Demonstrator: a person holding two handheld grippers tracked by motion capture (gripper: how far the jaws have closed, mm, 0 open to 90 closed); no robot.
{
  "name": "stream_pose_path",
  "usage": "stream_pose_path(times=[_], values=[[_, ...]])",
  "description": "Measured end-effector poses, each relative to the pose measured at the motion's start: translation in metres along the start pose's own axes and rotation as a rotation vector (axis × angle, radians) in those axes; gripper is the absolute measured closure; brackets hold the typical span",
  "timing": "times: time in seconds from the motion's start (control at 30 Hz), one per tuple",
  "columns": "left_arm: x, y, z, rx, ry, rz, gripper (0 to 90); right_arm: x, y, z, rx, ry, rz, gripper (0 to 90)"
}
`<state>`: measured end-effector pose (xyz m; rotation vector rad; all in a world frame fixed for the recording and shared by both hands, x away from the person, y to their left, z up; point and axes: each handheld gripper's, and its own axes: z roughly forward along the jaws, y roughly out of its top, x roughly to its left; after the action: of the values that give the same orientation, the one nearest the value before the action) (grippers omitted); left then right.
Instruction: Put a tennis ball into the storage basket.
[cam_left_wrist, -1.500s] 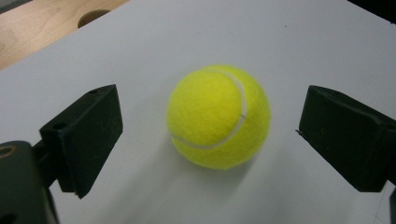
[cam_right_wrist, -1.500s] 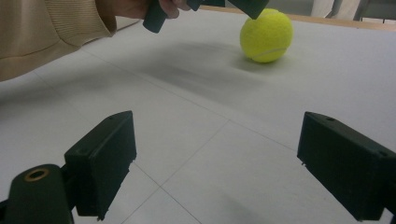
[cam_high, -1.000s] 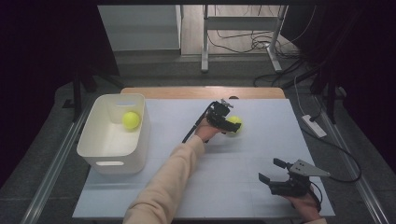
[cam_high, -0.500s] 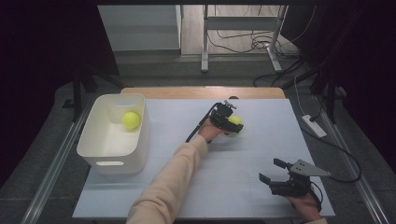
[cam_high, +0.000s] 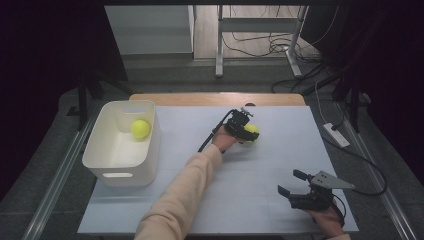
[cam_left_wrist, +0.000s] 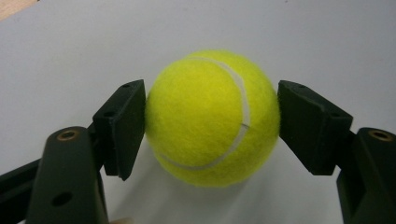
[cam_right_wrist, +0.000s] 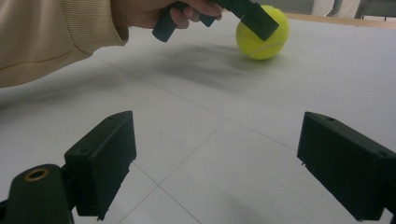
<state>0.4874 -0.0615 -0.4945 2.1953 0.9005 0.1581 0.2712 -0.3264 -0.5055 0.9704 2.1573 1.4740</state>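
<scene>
Left gripper view: my left gripper pinches the tennis ball on the mat, well right of the white bin; next lift and carry binward; right gripper idle, spread.

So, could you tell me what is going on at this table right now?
A person is working with two handheld tools. The left tool is around a tennis ball lying on the white table cover; its jaws stand at the ball's sides, touching or nearly so. A second tennis ball lies in the white bin on the left. The right tool waits open near the table's front, holding nothing.
</scene>
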Motion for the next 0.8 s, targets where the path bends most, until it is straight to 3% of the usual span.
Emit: stream_pose_path(times=[0.5, 0.8], values=[[-0.007, 0.002, -0.03, -0.06, -0.024, 0.02, 27.9, 0.0, 0.0, 0.0, 0.005, -0.003, -0.003, 11.3], [-0.007, -0.002, -0.046, -0.09, -0.025, 0.011, 27.9, 0.0, 0.0, 0.001, 0.005, -0.007, -0.008, 11.4]])
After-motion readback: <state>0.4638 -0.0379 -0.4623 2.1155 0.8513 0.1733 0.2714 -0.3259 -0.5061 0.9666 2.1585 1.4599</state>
